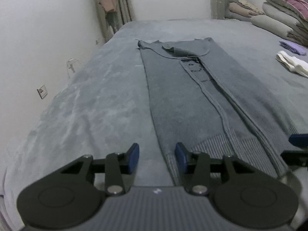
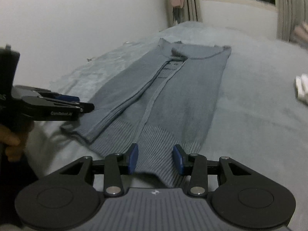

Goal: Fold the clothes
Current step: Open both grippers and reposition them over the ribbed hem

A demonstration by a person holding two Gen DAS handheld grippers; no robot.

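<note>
Lying flat on plush bedding (image 1: 86, 105), ribbed-hem knit sweater (image 1: 182, 96), sleeves folded inward.

My right gripper (image 2: 155, 158) points down at the near hem of the grey sweater (image 2: 173, 96), which lies flat on the bed (image 2: 259, 105), sides folded in, collar at the far end. The blue pads (image 2: 133, 158) stand apart, ribbed hem between them, not pinched. Left of my tool, the left gripper (image 2: 77, 104) hovers over the hem's left corner. Ahead right lies white cloth (image 2: 302, 88).
</note>
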